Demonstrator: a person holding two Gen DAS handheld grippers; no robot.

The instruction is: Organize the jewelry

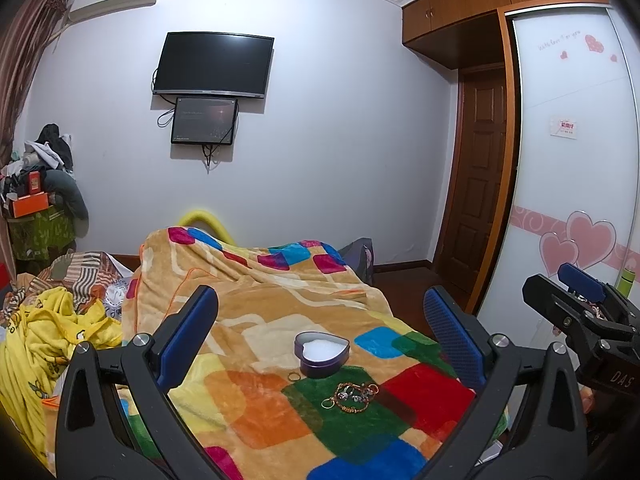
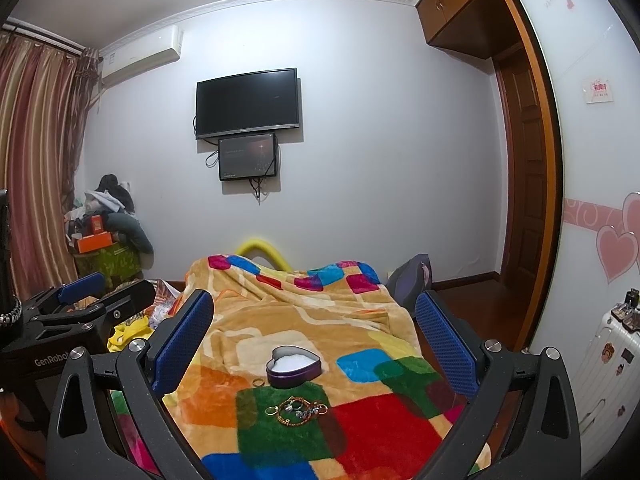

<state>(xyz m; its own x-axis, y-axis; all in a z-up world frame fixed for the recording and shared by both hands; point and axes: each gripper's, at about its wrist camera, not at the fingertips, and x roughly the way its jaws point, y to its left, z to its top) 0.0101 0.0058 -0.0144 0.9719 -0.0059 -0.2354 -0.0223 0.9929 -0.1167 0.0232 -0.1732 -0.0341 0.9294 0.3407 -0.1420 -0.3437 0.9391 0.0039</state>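
Nothing has been picked up yet, judging from how things lie: the heart-shaped purple tin [image 1: 322,354], lid off and showing a white lining, sits on the multicoloured fleece blanket [image 1: 256,392] at about 12 o'clock from both cameras, and it holds no jewelry. The left gripper [image 1: 320,334] is spread wide and empty, and the right gripper [image 2: 314,334] is likewise splayed with nothing between its blue pads. A small tangle of pieces, a beaded bracelet [image 1: 352,394] with what look like metal rings or charms lying in and against it, rests on the green patch just at the tin's 6 o'clock; a gold ring [image 1: 328,403] touches that cluster at its 9 o'clock, and another ring [image 1: 294,376] lies alone by the tin's 8 o'clock corner. The likely first step is a pick, and the lone ring seems the cleanest start, being apart from the tangle. The plush pile will probably let thin metal sink, so the pads should press down slightly and close around the band's edge rather than scrape fabric. Lifting the bracelet may drag its neighbours along.
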